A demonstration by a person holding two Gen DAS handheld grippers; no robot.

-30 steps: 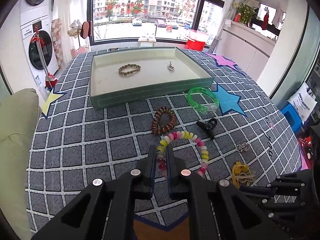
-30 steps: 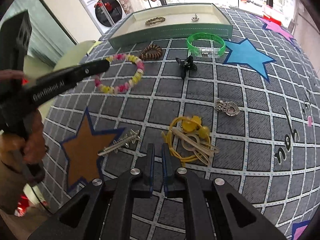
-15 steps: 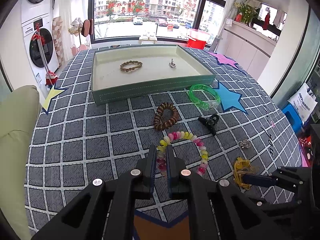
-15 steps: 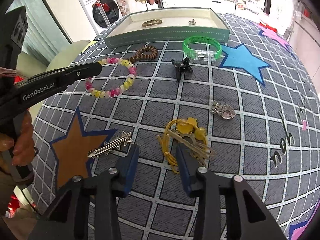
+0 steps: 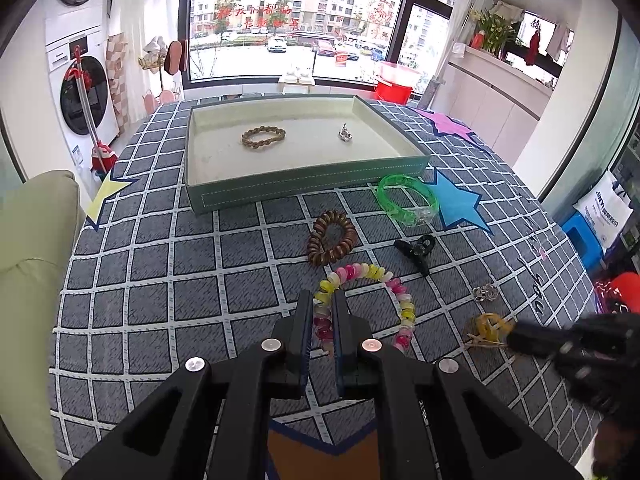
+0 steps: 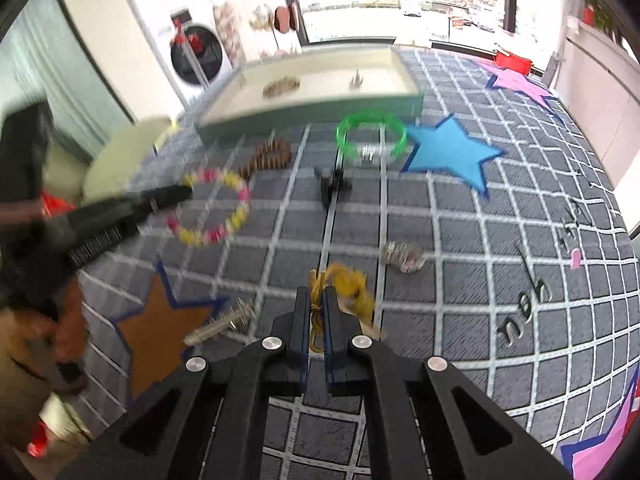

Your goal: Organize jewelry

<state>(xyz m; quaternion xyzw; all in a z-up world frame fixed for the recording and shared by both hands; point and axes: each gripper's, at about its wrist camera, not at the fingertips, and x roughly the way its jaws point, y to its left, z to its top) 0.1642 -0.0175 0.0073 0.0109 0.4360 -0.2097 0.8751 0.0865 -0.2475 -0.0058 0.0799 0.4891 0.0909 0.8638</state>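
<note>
My left gripper [image 5: 322, 307] is shut on the pink and yellow bead bracelet [image 5: 396, 288], held above the checked cloth; the bracelet also shows in the right wrist view [image 6: 236, 200]. My right gripper [image 6: 316, 304] is shut on the yellow hair tie bundle [image 6: 348, 282], seen from the left wrist [image 5: 488, 326]. The green tray [image 5: 304, 190] at the back holds a braided bracelet [image 5: 263, 138] and a small silver piece [image 5: 345, 133].
On the cloth lie a brown spiral hair tie [image 5: 332, 238], a green bangle [image 5: 406, 200], a black hair claw [image 5: 416, 250], a silver charm [image 5: 485, 293] and a silver hair clip [image 6: 222, 322]. A pale green cushion [image 5: 28, 264] is at the left.
My right gripper opened, moved forward and closed on the yellow hair tie bundle. My left gripper rose a little with the bead bracelet still in it.
</note>
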